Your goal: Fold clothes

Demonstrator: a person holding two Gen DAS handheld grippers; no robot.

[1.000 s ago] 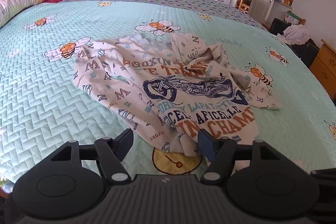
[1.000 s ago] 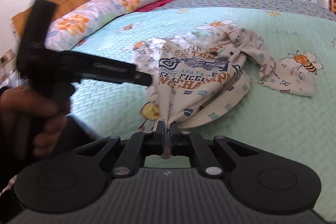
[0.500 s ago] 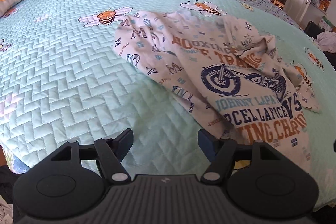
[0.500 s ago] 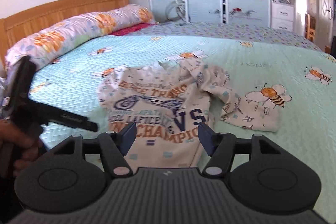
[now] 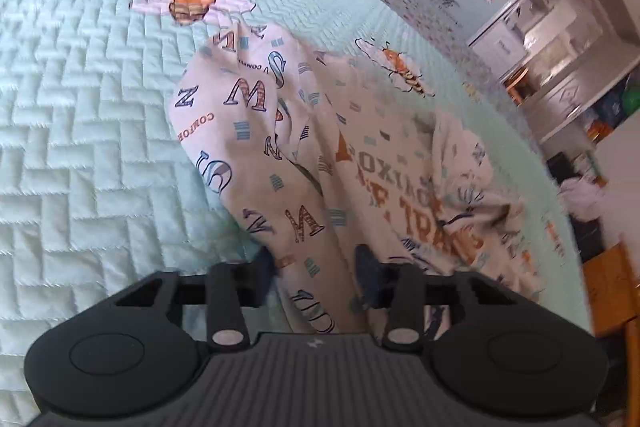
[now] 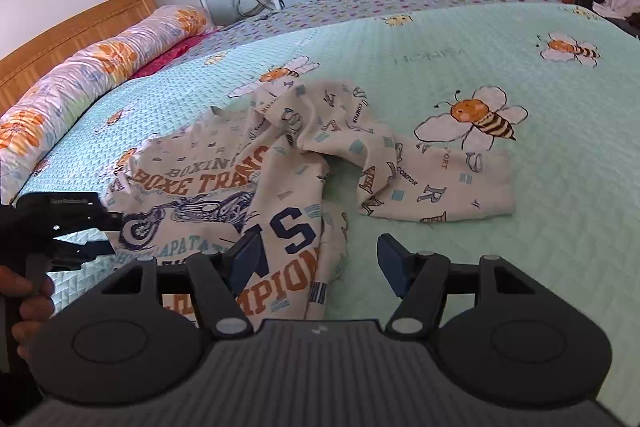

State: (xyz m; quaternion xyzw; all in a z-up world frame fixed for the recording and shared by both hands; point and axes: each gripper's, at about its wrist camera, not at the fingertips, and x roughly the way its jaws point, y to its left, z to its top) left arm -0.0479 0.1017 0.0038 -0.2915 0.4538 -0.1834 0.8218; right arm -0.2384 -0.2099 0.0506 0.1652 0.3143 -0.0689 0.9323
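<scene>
Left gripper [image 5: 315,259], jaws apart, straddles the shirt [image 5: 360,163] sleeve, apparently ungripped; it should pinch the edge squarely.

crumpled shirt [image 6: 248,183] on bee-print bed [image 6: 560,155].

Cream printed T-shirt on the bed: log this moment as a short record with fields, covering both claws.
garment: cream cotton T-shirt with letter print and motorcycle graphic, crumpled, not yet folded
surface: mint-green quilted bedspread with bee pictures
garment layout: one sleeve spread flat beside a bee; body bunched, bottom edge near the right claw
left claw: jaws apart, a fold of the shirt between them, not clamped
right claw: jaws wide apart, over the shirt's bottom edge, gripping nothing
background: long floral bolster pillow, wooden headboard
</scene>
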